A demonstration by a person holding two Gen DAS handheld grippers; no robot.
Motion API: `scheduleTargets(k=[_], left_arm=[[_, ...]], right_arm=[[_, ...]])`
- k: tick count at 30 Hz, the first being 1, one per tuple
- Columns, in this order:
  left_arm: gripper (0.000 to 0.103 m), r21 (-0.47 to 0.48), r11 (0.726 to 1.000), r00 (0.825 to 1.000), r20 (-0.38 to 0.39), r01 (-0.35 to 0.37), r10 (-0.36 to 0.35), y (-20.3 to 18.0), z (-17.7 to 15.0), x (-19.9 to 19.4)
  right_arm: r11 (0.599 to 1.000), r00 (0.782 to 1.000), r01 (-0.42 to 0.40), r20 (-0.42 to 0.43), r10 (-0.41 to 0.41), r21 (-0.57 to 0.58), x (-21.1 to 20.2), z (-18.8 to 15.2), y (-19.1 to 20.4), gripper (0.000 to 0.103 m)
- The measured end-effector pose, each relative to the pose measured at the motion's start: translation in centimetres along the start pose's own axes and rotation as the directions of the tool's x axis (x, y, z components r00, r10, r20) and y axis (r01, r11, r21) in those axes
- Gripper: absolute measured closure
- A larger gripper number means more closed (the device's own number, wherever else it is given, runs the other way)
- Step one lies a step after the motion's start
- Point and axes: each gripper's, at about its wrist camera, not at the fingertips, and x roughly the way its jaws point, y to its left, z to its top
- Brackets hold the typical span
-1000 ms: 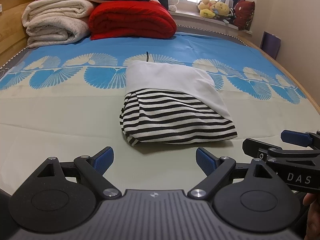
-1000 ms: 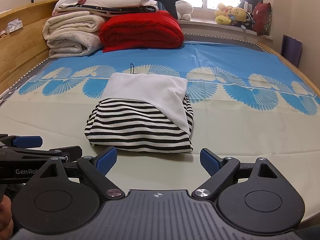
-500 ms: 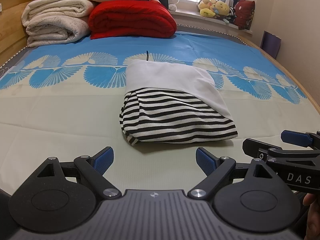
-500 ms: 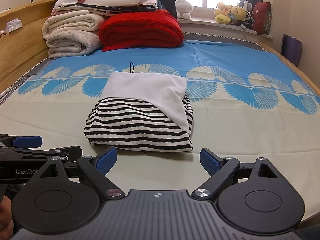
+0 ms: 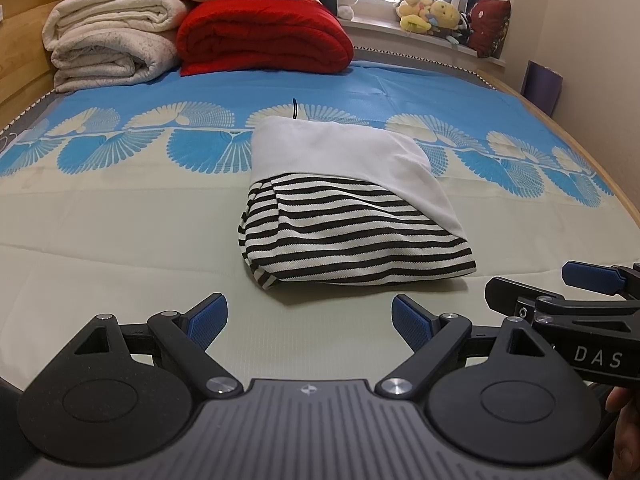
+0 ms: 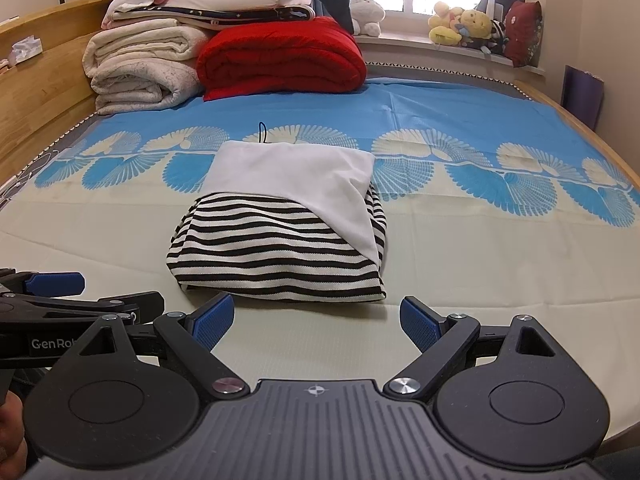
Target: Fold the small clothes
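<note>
Striped garment (image 5: 352,236) sits folded mid-bed (image 5: 120,240), looks basically done. Your left gripper (image 5: 308,316) and right gripper (image 6: 316,316) hover near its front edge, jaws wide apart, holding nothing.

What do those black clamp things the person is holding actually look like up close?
Each is matt black plastic: a ribbed grey-black body, two round discs with silver screws, angular linkage arms, and blue ribbed pads on the jaws. The left gripper and right gripper look alike; white lettering marks their sides.
</note>
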Motion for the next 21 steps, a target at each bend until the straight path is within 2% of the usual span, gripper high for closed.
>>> scheduleTargets(k=[21], left_arm=[[0.011, 0.001, 1.0, 1.0, 0.001, 0.003, -0.003, 0.03, 0.03, 0.15]], right_arm=[[1.0, 1.0, -0.001, -0.001, 0.001, 0.0, -0.01, -0.1, -0.11, 0.012]])
